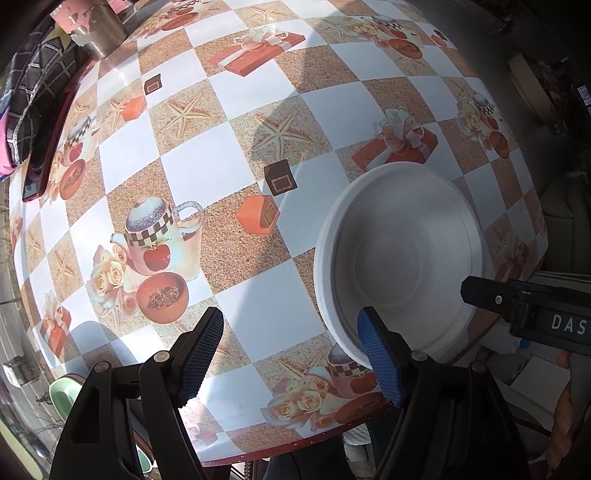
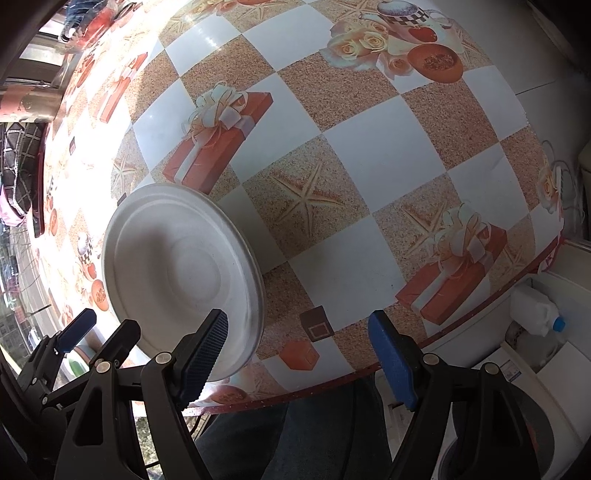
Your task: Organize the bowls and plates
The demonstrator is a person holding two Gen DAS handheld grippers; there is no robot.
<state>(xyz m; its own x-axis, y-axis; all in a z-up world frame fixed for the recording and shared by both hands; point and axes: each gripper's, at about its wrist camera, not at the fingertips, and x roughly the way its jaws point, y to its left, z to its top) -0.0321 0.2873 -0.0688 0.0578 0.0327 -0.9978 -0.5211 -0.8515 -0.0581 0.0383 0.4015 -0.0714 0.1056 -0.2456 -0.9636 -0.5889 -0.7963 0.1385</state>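
Sitting close to the near edge of the table [image 1: 258,295], toward its right-hand end as the left wrist view shows it, the white bowl [image 1: 399,254] rests upright on the patterned cloth, mouth up and nothing in it, a position that leaves its rim reachable from the person's side. The left gripper [image 1: 291,354] hangs spread wide over that near edge, clasping nothing; its right finger [image 1: 380,354] overlaps the bowl's near rim in the picture, though contact cannot be confirmed. The right gripper [image 2: 299,354] is likewise splayed and empty, with the bowl just beside its left finger [image 2: 203,354], outside the gap. Judging by this, neither tong has committed to a grasp yet. A metal cup [image 1: 98,31] and folded checked cloth [image 1: 33,107] lie at the far left edge, well apart from the bowl.
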